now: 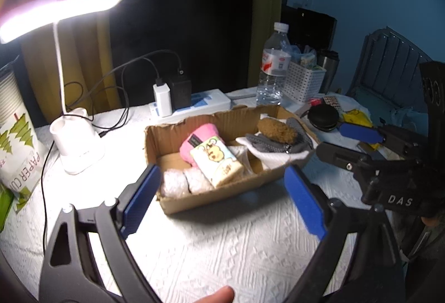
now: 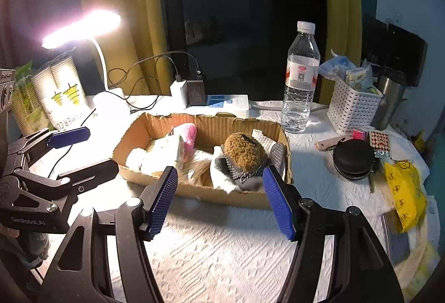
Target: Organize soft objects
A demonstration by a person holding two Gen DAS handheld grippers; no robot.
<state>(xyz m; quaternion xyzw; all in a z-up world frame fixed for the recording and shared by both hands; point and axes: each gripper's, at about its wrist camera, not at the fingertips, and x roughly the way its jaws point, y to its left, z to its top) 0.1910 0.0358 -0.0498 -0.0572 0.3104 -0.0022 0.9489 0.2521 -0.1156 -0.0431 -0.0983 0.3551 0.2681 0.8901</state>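
A torn-edged corrugated cardboard box (image 1: 211, 200) sits in the middle of a table covered by a white embossed cloth (image 1: 222, 253). Inside it lie the soft objects: two white fuzzy rolls (image 1: 186, 182) at the near left, a pale printed cartoon bundle (image 1: 217, 161) resting on a pink plush roll (image 1: 200, 137), and at the right a brown fuzzy plush (image 2: 244, 150) on top of grey dotted fabric (image 2: 244, 175) and white cloth.

The left gripper (image 1: 222, 200) hovers just near of the box, its two blue ribbed pads spread wide and holding nothing. The right gripper (image 2: 221, 200) hovers near the box's right half, its jaws likewise wide apart and empty.

Behind the box stand a white power strip (image 2: 228, 104) carrying one white and one black charger, and a clear plastic water bottle (image 2: 300, 80). A lit white desk lamp (image 1: 75, 147) and a paper-cup package (image 1: 19, 147) stand at the left. On the right are a white perforated basket (image 2: 353, 108), a round black zip case (image 2: 354, 157) and a yellow plastic bag (image 2: 403, 191).
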